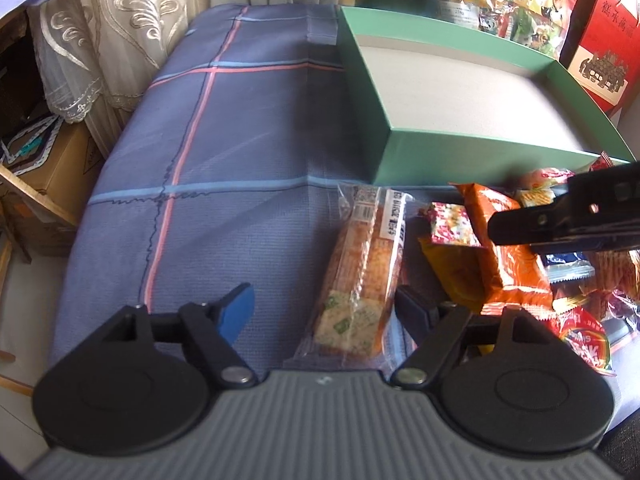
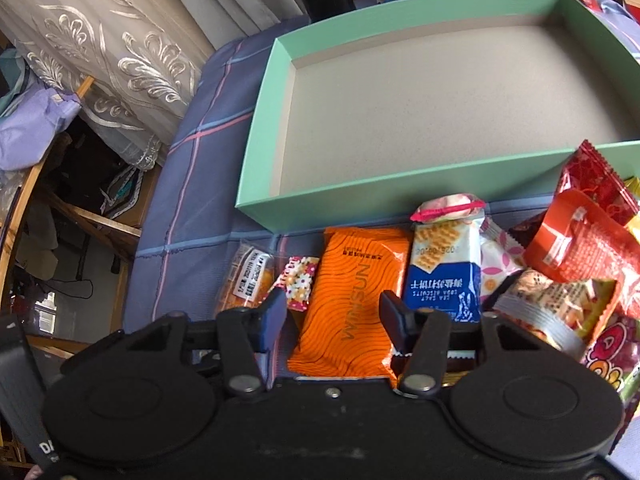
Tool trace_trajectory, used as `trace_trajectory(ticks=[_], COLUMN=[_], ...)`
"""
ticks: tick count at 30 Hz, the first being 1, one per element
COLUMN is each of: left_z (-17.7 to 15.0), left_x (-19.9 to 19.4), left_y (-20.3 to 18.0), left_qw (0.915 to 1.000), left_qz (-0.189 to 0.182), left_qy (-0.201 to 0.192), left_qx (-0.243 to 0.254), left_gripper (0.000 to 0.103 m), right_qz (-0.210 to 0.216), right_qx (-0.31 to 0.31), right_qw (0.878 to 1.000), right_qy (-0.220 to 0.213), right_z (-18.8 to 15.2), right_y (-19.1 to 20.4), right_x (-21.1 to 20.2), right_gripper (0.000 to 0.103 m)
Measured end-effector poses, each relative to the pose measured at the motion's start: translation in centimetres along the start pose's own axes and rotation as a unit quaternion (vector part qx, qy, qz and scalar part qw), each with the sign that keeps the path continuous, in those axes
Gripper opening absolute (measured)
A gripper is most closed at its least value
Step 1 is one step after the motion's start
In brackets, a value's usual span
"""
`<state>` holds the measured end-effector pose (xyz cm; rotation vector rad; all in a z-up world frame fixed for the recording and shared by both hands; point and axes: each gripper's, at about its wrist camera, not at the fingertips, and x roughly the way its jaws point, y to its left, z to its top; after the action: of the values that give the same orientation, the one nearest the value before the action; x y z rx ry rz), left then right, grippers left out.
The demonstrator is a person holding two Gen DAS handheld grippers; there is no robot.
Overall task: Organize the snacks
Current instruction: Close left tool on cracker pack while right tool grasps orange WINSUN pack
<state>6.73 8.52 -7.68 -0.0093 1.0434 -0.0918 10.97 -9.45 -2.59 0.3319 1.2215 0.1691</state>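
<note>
A shallow green box (image 1: 440, 152) (image 2: 332, 204) with a bare grey floor stands on a blue checked cloth (image 1: 240, 128). A pile of snack packets lies in front of it. My left gripper (image 1: 326, 306) is open, its jaws either side of the near end of a clear cracker pack (image 1: 360, 276) (image 2: 246, 280). My right gripper (image 2: 334, 312) is open, its jaws either side of an orange WINSUN packet (image 2: 348, 300) (image 1: 504, 248). The right gripper's black body (image 1: 568, 216) shows at the right of the left wrist view.
A blue and white biscuit pack (image 2: 444, 268), a small floral packet (image 2: 298, 282), red packets (image 2: 588, 240) and other wrapped snacks lie to the right. More snack bags (image 1: 516, 4) and a red box (image 1: 600, 36) stand behind the green box. Curtains (image 2: 120, 52) hang at the left edge.
</note>
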Motion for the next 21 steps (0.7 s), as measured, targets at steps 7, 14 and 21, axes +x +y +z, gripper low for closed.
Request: trace_trajectory(ticks=[7, 14, 21], left_z=[0.9, 0.9, 0.7], left_x=[0.5, 0.8, 0.7], left_y=[-0.6, -0.4, 0.9], left_qw=[0.9998, 0.9996, 0.9999], left_qz=[-0.011, -0.022, -0.006], left_qy=[-0.001, 0.003, 0.009], left_qx=[0.019, 0.019, 0.008], left_gripper=[0.08, 0.04, 0.043], right_qz=[-0.007, 0.005, 0.001], right_qx=[0.004, 0.02, 0.024], right_qw=[1.0, 1.0, 1.0], right_qy=[0.0, 0.01, 0.005], right_z=[-0.4, -0.5, -0.1], right_y=[-0.8, -1.6, -1.6], right_x=[0.4, 0.0, 1.3], right_gripper=[0.054, 0.055, 0.061])
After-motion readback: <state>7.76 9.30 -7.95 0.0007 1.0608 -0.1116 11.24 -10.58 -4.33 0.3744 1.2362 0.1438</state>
